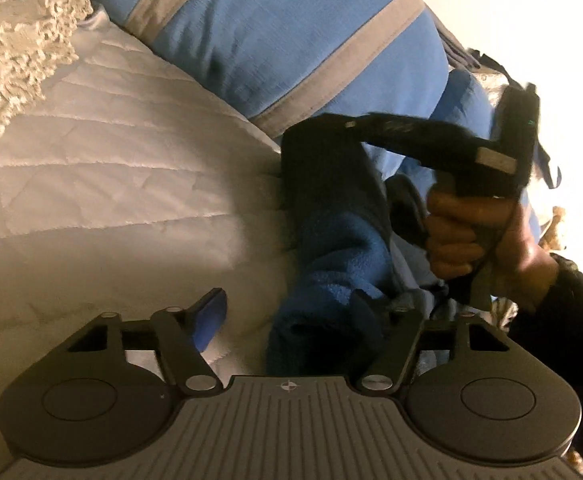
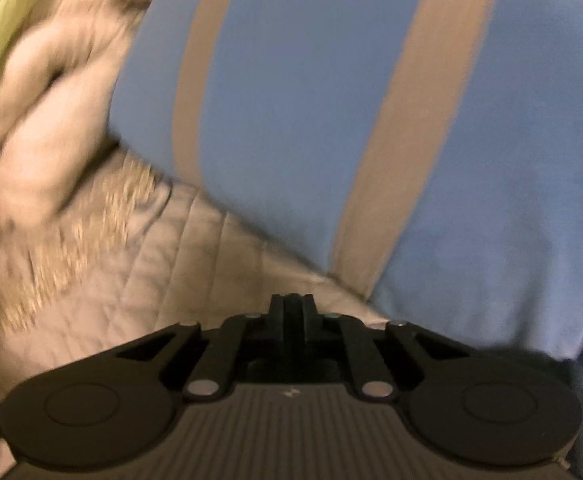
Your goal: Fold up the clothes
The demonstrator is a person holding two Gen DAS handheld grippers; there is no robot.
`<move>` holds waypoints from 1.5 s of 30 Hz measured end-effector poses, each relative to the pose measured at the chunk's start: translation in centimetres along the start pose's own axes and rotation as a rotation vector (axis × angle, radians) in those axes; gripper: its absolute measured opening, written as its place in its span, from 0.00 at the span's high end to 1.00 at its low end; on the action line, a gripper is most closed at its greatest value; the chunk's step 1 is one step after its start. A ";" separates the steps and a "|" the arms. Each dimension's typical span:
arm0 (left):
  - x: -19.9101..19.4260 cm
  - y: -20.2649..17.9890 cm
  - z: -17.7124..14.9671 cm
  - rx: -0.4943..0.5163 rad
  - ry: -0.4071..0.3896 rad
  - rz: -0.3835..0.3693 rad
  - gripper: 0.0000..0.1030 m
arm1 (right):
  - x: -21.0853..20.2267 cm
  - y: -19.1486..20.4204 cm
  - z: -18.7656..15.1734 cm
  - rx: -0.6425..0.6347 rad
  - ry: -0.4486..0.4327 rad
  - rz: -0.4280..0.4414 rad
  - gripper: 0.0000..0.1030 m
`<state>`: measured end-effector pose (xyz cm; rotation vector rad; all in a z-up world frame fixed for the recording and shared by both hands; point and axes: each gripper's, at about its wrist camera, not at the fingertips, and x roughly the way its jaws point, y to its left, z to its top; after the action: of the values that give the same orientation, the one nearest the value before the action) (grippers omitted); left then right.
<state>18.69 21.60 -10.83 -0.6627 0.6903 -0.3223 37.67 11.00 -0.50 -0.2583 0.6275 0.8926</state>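
While my left hand-held gripper (image 1: 287, 312) stands part open, its far finger lost in dark blue fleece garment (image 1: 331, 280), I cannot tell whether it grips. Item: that fleece, bunched on the white quilted bedcover (image 1: 131, 184), unfolded. Item: my right hand-held gripper (image 2: 291, 312), clenched; its own view shows nothing between the jaws, though the left view has its tip at the fleece. Item: light blue cloth with grey bands (image 2: 331, 120) beyond, lying broad. Judgement: folding barely begun; all folds remain.
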 end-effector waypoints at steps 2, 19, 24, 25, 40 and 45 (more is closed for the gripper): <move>0.0 0.0 -0.1 -0.011 -0.003 -0.002 0.50 | -1.3 -1.7 -0.1 0.093 -0.020 -0.006 0.92; -1.5 -4.1 -2.4 0.278 -0.072 0.121 0.86 | -1.6 -8.3 -3.7 0.498 0.039 -0.014 0.38; -1.4 -4.4 -2.5 0.298 -0.071 0.139 0.86 | -0.1 -6.7 -0.8 0.411 0.040 0.017 0.25; -1.3 -4.7 -2.6 0.319 -0.068 0.150 0.86 | 0.6 -6.2 -0.4 0.381 0.063 0.015 0.25; -1.3 -5.1 -3.0 0.364 -0.050 0.226 0.89 | 3.6 -5.5 -1.0 0.433 0.097 -0.108 0.88; -1.3 -5.4 -3.2 0.391 -0.037 0.239 0.89 | 4.0 -6.2 -1.8 0.490 0.076 -0.106 0.88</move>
<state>15.23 16.68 -8.52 -0.2109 0.6402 -0.2140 43.76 8.96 -4.67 0.1156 0.8733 0.6051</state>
